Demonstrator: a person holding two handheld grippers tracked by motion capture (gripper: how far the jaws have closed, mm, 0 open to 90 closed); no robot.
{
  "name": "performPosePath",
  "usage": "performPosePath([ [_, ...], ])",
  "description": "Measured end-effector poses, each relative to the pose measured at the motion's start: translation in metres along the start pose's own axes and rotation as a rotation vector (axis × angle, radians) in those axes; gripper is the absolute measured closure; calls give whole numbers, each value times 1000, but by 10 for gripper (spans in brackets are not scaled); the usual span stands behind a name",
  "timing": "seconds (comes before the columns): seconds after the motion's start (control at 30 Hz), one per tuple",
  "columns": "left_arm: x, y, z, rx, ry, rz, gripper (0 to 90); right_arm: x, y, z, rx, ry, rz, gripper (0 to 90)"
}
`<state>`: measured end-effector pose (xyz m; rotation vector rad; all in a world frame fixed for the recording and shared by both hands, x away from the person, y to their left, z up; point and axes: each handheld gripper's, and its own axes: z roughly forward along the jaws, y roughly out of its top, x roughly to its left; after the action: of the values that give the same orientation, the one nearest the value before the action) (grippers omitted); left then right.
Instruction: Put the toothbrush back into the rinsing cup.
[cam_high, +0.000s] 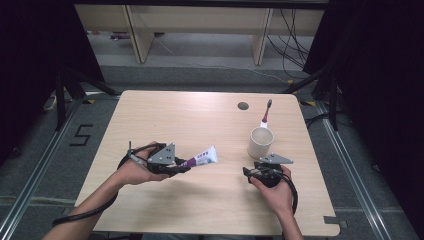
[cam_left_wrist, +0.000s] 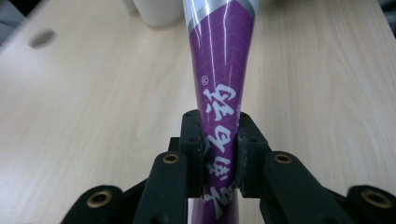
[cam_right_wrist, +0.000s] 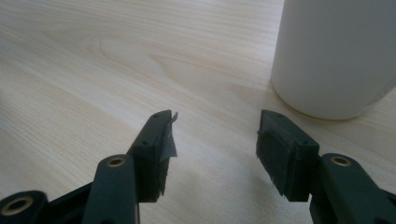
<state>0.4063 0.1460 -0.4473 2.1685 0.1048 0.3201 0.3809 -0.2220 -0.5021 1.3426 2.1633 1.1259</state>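
Note:
A purple and white toothpaste tube (cam_high: 201, 159) is held off the table, pointing right toward the cup. My left gripper (cam_high: 184, 167) is shut on its purple end; in the left gripper view the tube (cam_left_wrist: 223, 84) runs up from between the pads (cam_left_wrist: 195, 140). A white cup (cam_high: 260, 142) stands right of centre with a toothbrush (cam_high: 266, 114) upright in it. My right gripper (cam_high: 248, 172) rests just in front of the cup, open, with nothing between its fingers (cam_right_wrist: 159, 140); the cup (cam_right_wrist: 336, 56) stands close ahead on its right.
The wooden table (cam_high: 200, 210) has a small dark hole (cam_high: 243, 105) near its far edge. Bare tabletop lies between the two hands and along the left side. Black frame legs and cables stand on the floor beyond the table.

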Motion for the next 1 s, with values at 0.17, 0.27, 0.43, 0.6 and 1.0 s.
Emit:
performPosePath([
  [0.17, -1, -5, -4, -134, 65, -73, 766, 1, 0, 3, -10, 33, 8, 462],
  [0.27, -4, -7, -6, -209, 100, -118, 766, 3, -1, 3, -12, 37, 33, 463],
  [0.43, -4, -11, -7, -264, 138, -188, 766, 3, 0, 2, -21, 29, 22, 464],
  [0.6, -1, -19, -5, -281, 155, -226, 766, 4, 1, 0, -8, 21, 29, 466],
  [1.0, -3, -25, -9, -315, 191, -267, 766, 6, 0, 0, -17, 33, 32, 467],
])
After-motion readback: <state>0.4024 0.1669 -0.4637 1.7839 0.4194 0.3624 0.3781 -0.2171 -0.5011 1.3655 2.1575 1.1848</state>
